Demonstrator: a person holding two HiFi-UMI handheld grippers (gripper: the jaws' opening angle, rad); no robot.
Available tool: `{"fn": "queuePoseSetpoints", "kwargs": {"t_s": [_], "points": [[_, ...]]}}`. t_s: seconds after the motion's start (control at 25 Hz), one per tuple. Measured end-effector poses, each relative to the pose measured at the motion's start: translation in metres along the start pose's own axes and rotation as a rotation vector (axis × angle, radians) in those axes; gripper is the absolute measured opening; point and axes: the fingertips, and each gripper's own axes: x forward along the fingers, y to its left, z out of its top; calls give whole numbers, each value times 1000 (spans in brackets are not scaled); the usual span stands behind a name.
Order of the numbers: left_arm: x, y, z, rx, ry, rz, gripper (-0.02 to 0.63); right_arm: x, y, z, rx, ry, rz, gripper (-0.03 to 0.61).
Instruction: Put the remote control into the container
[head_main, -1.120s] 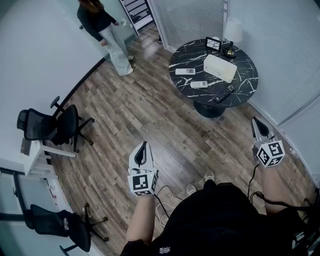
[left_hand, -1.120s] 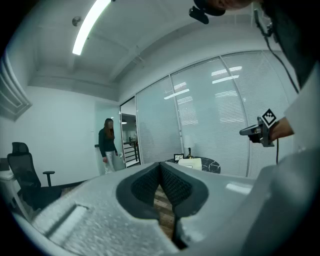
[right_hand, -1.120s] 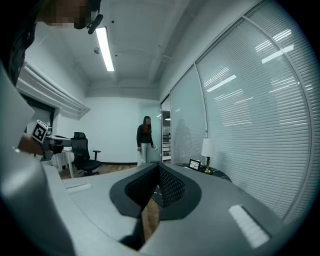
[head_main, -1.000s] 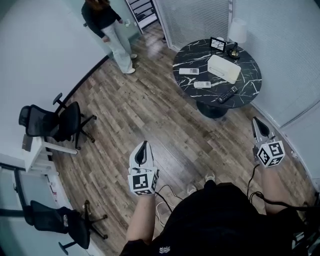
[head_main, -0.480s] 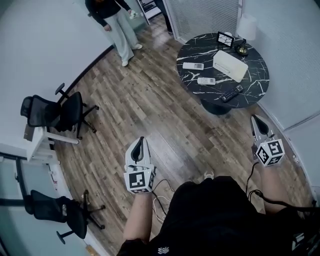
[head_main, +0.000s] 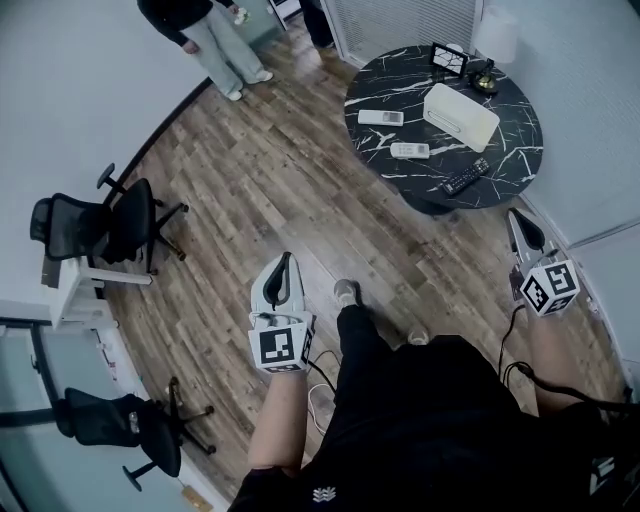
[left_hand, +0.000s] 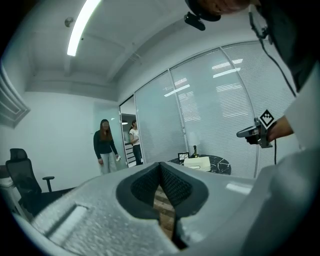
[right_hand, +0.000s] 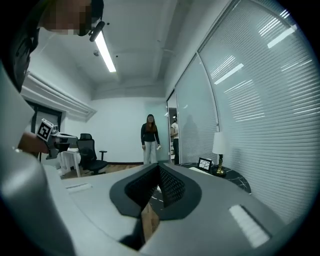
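As both hold nothing, left gripper (head_main: 287, 262) jaws together, right gripper (head_main: 514, 218) likewise.

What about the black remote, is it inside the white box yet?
No, the black remote lies on the table, apart from the white box.

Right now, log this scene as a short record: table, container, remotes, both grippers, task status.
Table: round black marble table, ahead across the wooden floor
Container: white container on the table, near the lamp
Remotes: white remote, second white remote, black remote, all on the tabletop outside the container
Left gripper: shut, empty
Right gripper: shut, empty
Status: nothing picked up yet; both grippers short of the table
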Motion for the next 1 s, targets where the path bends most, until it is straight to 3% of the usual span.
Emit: {"fn": "queuePoseSetpoints", "kwargs": {"t_s": [0.32, 0.64, 1.0], "points": [[93, 79, -17, -20, 16, -66, 2, 92, 8, 11, 31, 5, -100, 2], [203, 137, -9, -12, -15, -269, 2, 162, 25, 29, 57, 16, -258, 2], [280, 175, -10, -8, -61, -434, 2, 182, 43, 40, 66, 6, -438, 2]]}}
